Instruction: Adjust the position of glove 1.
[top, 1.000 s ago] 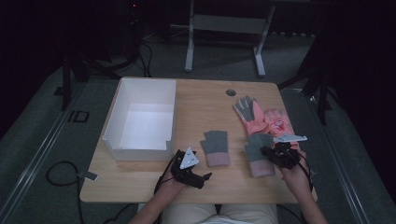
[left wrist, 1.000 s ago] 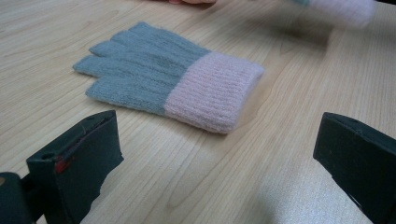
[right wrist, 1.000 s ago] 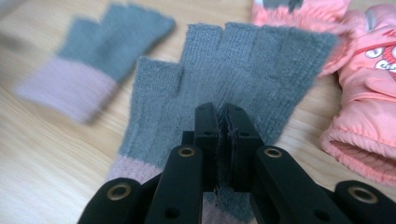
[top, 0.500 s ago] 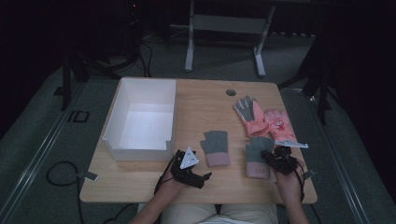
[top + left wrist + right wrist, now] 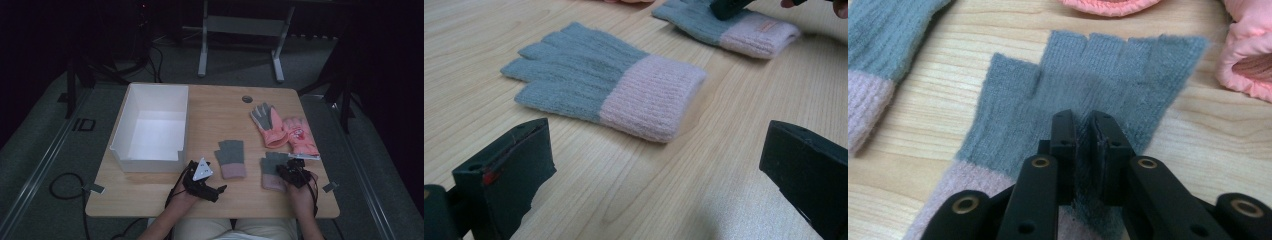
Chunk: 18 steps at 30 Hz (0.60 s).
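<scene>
The right gripper (image 5: 1083,127) has its fingers (image 5: 1064,135) close together, with a small fold of grey wool pinched between them. They have just been opening a little. The wool belongs to the right grey glove (image 5: 1098,85), which lies flat on the worktop (image 5: 220,107) with its pink cuff toward the person. The gripper tips press down on the middle of this glove.

The left gripper (image 5: 654,165) has its fingers (image 5: 509,165) wide apart with nothing between them. It rests near the front edge of the worktop. Just ahead of it lies the left grey glove (image 5: 604,85), flat, not touched.

Past the right grey glove lie two pink gloves (image 5: 285,130), side by side and touching. A white box (image 5: 122,127) sits on the left part of the worktop, well apart from the gloves.
</scene>
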Each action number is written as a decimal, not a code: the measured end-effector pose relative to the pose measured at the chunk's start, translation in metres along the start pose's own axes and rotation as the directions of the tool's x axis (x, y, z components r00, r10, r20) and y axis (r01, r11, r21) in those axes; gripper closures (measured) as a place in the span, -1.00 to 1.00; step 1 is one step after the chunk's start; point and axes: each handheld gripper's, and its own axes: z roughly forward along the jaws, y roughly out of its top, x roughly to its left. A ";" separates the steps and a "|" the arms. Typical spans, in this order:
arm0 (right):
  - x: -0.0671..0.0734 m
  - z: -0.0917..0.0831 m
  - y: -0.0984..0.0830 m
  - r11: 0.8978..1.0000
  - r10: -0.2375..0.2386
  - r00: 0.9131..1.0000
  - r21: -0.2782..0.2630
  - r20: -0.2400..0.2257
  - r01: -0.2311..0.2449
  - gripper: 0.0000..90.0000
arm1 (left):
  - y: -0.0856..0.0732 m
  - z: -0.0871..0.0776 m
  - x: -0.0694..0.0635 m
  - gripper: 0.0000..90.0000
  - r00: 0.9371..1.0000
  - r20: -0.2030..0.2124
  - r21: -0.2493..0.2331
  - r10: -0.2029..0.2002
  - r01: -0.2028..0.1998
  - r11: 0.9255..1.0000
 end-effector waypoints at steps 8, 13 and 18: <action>-0.009 0.005 0.005 0.996 -0.093 0.994 0.004 -0.056 0.094 0.70 | 0.000 0.000 0.000 -0.99 1.000 0.004 -0.001 0.001 -0.001 1.000; -0.014 0.004 0.010 0.992 -0.126 0.988 0.004 -0.086 0.127 0.50 | 0.000 0.000 0.000 -0.99 1.000 0.003 0.003 0.001 -0.001 1.000; -0.024 -0.005 0.016 0.984 -0.178 0.975 -0.013 -0.133 0.177 0.42 | 0.000 0.001 0.001 -0.99 1.000 0.004 0.008 0.003 -0.003 1.000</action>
